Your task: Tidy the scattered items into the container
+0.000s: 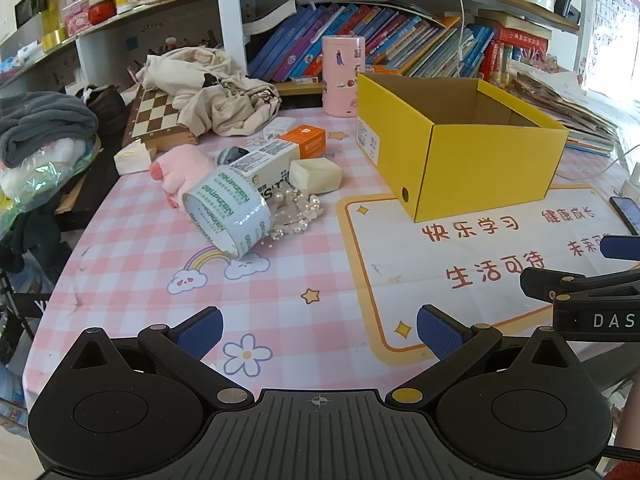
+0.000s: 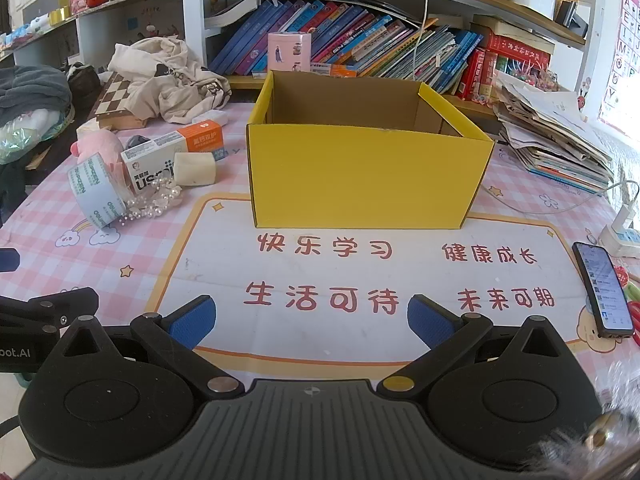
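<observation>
An open yellow cardboard box [image 1: 460, 148] [image 2: 368, 176] stands on the table, empty as far as I see. Left of it lies a pile: a tape roll [image 1: 230, 216] [image 2: 96, 192], a pearl bracelet [image 1: 294, 212] [image 2: 154, 202], a white-and-orange toothpaste box [image 1: 276, 152] [image 2: 168, 152], a cream soap block [image 1: 316, 176] [image 2: 196, 168] and a pink plush toy [image 1: 180, 168] [image 2: 100, 142]. My left gripper [image 1: 320, 332] is open and empty, near the table's front edge, short of the pile. My right gripper [image 2: 312, 320] is open and empty in front of the box.
A pink canister [image 1: 343, 76] stands behind the box. A chessboard [image 1: 154, 116], crumpled cloth [image 1: 208, 88] and grey clothing [image 1: 44, 124] lie at back left. Books fill the shelf [image 2: 380, 48]. A paper stack [image 2: 556, 140], a phone [image 2: 604, 288] and a charger [image 2: 624, 232] lie right.
</observation>
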Demonstrator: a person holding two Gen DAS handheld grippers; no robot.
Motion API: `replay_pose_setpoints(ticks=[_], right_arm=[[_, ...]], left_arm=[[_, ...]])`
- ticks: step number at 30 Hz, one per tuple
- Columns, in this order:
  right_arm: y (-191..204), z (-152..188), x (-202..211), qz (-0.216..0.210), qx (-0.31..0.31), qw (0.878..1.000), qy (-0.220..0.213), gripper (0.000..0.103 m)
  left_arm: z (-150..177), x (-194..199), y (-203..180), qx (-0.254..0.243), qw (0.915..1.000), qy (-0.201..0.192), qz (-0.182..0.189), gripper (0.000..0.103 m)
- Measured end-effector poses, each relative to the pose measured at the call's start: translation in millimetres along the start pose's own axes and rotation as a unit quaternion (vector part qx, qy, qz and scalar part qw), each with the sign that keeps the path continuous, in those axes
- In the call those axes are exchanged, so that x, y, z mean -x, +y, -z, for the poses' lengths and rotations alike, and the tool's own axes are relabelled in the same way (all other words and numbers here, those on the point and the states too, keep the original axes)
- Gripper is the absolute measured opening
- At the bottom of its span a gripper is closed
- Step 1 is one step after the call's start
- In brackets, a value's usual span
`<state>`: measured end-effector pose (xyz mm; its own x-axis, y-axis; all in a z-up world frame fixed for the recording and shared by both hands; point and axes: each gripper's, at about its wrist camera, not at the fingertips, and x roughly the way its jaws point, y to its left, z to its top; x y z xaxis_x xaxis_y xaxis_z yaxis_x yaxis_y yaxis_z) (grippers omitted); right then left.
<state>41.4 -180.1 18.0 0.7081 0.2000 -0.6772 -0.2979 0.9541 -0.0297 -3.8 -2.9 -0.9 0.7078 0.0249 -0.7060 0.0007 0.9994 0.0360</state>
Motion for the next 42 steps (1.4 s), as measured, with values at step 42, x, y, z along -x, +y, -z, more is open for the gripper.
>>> replay_pose_setpoints(ticks=[42], right_arm=[[5.9, -1.5, 1.6, -0.012, 0.013, 1.0, 0.0, 0.103]], left_arm=[[-2.4, -0.1, 5.3, 0.003, 0.9999, -0.006, 0.012, 0.103]])
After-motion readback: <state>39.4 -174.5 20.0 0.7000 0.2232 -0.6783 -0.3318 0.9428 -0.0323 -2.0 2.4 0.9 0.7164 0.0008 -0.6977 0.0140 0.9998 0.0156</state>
